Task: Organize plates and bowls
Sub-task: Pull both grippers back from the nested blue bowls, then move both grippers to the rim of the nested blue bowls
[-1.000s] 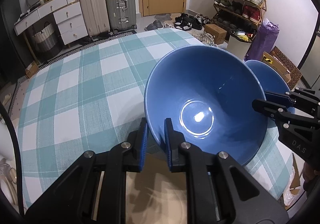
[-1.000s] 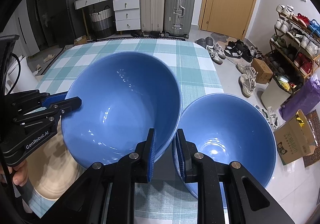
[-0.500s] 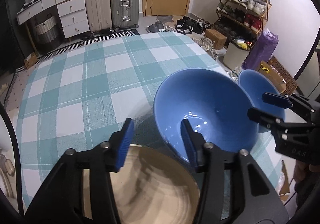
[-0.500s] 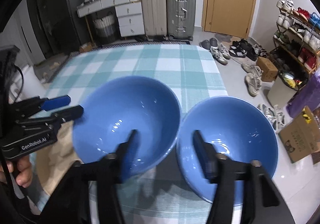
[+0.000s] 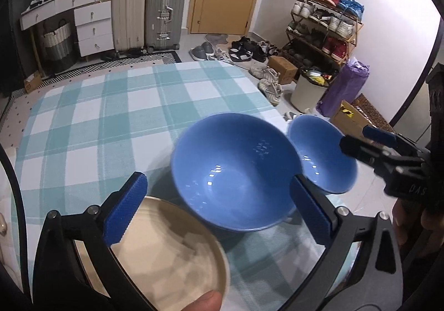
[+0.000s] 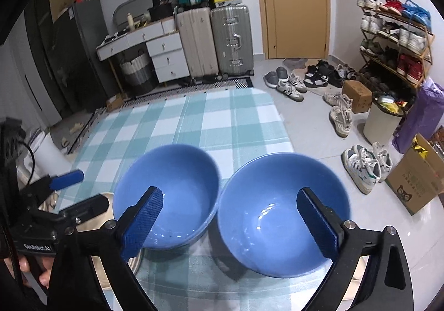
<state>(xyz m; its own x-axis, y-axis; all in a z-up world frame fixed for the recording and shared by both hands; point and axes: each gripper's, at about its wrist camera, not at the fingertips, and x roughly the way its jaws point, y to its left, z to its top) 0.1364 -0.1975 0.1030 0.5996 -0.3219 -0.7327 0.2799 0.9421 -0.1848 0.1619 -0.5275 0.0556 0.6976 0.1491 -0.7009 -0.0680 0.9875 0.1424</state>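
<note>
Two blue bowls stand side by side on the teal checked tablecloth (image 5: 97, 130): the larger-looking near bowl (image 5: 236, 172) (image 6: 166, 194) and a second bowl (image 5: 322, 155) (image 6: 283, 205) by the table's right edge. A beige plate (image 5: 166, 250) (image 6: 95, 223) lies left of them. My left gripper (image 5: 219, 211) (image 6: 83, 191) hovers above the plate and the near bowl's rim. Its jaws are opening and its pads touch nothing. My right gripper (image 6: 230, 222) (image 5: 358, 141) hangs over the gap between the bowls. Its jaws are opening too, with nothing gripped.
The table ends just right of the second bowl, above a tiled floor with shoes (image 6: 366, 166), a cardboard box (image 6: 416, 186) and a white bin (image 5: 308, 94). The far half of the cloth (image 6: 222, 122) bears no objects. Suitcases (image 5: 163, 14) and drawers stand beyond.
Both grippers were shut on the rim of the tilted near bowl. They have let go, spread wide and drawn up and back. The bowl now sits flat on the cloth.
</note>
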